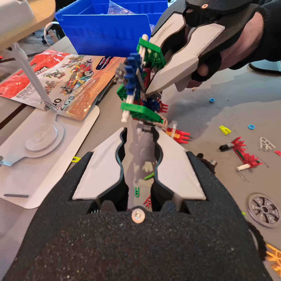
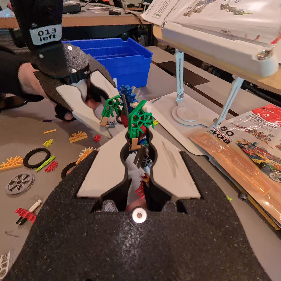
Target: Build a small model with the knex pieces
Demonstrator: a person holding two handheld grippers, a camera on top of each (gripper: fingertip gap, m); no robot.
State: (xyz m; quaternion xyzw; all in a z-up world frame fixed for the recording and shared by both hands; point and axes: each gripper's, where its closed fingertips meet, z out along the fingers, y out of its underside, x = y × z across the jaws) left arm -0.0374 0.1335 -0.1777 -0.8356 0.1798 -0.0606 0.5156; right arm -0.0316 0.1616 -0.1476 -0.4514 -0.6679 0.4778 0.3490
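A toy model of green panels, blue toothed connectors, red pieces and white rods (image 1: 133, 76) (image 2: 136, 120) is held above the grey table. My right gripper (image 2: 137, 132) is shut on its red and grey middle; in the left wrist view it (image 1: 148, 85) reaches in from the upper right, held by a gloved hand. My left gripper (image 1: 139, 129) is open, its fingertips just below the model's lower green panel and not closed on it. In the right wrist view it (image 2: 115, 117) comes from the upper left, jaws spread beside the far green panel.
A blue bin (image 1: 106, 35) (image 2: 124, 60) stands behind. A toy packaging bag (image 1: 68, 79) (image 2: 243, 144) and a white stand base (image 1: 42, 136) (image 2: 185, 114) holding a booklet (image 2: 220, 15) lie to one side. Loose pieces, a wheel hub (image 1: 263, 210) (image 2: 19, 183) and a tyre (image 2: 36, 158) litter the table. My hands' fingertips stand some 5 centimetres from each other.
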